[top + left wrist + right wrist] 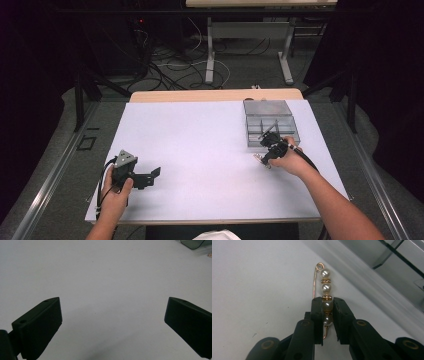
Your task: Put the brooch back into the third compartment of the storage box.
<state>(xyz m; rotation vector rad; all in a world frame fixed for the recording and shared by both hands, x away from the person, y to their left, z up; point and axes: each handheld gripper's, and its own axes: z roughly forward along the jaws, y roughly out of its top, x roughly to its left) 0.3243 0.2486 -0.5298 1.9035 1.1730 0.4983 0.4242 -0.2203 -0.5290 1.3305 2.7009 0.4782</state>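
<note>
Your right gripper [327,312] is clamped on a gold pin strung with pearls [325,293], the jaws pressing on the lower pearls from either side. The pin's long axis runs straight out along the jaws, with two pearls and the looped end sticking out past the tips. Just beyond and to the right of that gripper lies the clear compartment box [387,272]; its near wall passes close by the pin's free end, so the likely move, judging from this alone, is a short carry forward and to the right over that wall. The right hand is by far the nearer one to the box.

Your left gripper [112,320] hangs with its jaws spread wide and nothing between them, above bare white table [100,272], well apart from the pin.

From the high view you get the layout: the right gripper [272,146] at the box's [270,122] near edge, the left gripper [137,175] far off to the side. The pearls are too small to make out there; the right gripper view supplies the grip itself.
</note>
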